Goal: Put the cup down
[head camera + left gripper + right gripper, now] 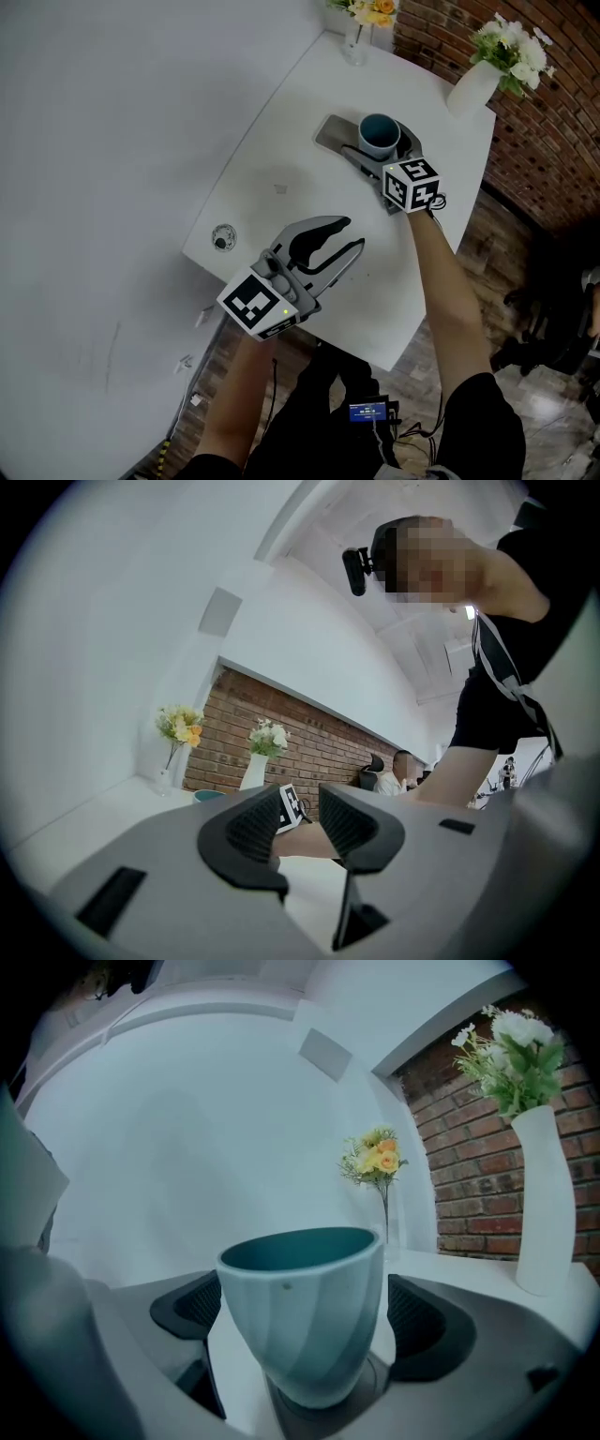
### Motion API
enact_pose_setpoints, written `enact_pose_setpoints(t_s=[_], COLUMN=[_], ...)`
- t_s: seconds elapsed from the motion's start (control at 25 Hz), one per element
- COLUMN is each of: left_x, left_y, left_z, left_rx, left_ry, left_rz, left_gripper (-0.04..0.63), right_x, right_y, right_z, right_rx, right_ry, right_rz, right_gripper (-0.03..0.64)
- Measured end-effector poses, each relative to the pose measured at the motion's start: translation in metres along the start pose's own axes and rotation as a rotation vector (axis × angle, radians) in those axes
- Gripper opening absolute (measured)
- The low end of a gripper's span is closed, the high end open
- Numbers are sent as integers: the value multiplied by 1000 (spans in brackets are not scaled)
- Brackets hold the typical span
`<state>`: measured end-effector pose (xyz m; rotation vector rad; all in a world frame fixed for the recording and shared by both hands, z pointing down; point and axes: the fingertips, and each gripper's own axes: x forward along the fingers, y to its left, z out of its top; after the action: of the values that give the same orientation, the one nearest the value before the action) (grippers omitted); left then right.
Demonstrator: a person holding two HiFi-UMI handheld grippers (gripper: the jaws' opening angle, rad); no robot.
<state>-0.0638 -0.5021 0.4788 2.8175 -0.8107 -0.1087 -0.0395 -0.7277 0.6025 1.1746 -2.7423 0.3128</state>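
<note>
- 1 teal cup (305, 1307) stands upright at the far end of the white table (281, 187) and appears to rest on it, so I judge the setting-down itself done
- 2 jaws of the right gripper (367, 142) stand wide, 1 on each side of the cup, with a thin gap at each pad; the grip looks let go
- What is left, in my view: drawing that claw clear without tipping the cup
- The left gripper (352, 233) hangs over the table's near part, well apart from the cup, jaws slightly parted with nothing between them
</note>
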Motion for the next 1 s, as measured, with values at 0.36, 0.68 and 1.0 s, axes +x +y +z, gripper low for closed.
enact_pose_setpoints(t_s=[0.36,0.68,1.0], left_x=[15,32,33], left_y=[-9,-28,-59], left_z=[4,21,37], left_rx=[-24,-2,2], left_ry=[-1,17,6], left_rz=[12,-23,-15], left_gripper=[133,133,133], right_x=[-53,-114,-178], right_y=[-11,7,47], right_z=[16,34,52], right_rx=[75,104,85], right_ry=[-14,0,27], right_rz=[-72,-41,21], right_gripper=[538,535,480])
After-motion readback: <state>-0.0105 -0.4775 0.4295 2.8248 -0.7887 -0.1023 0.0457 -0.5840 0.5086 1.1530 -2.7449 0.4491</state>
